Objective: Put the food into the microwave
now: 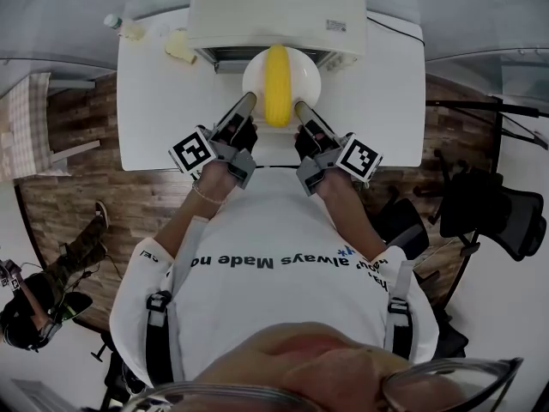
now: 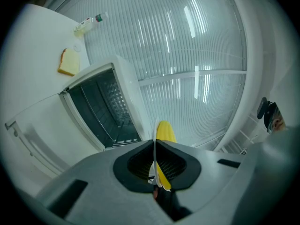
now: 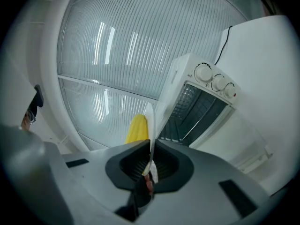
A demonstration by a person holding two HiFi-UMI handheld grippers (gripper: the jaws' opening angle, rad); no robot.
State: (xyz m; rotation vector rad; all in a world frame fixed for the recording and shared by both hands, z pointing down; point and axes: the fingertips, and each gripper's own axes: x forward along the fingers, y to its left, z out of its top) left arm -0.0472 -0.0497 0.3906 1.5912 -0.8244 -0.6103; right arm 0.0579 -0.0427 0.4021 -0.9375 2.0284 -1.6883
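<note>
- Left gripper (image 1: 247,101) and right gripper (image 1: 301,108): fingers (image 2: 133,165) closed on opposite rims of the plate (image 1: 309,75); food (image 1: 277,84) lies on it, just before the open microwave (image 1: 274,7).
- Step: carry-in. Next, I judge, you slide it in level, both sides matched.

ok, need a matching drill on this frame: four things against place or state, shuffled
Things:
1 plate
2 food
3 microwave
4 bottle

Places or states:
A door open
B far left corner of the table
C clamped at its rim by left tongs and right tongs
D lying on the plate

Pairs: 1-C, 2-D, 3-A, 4-B
</note>
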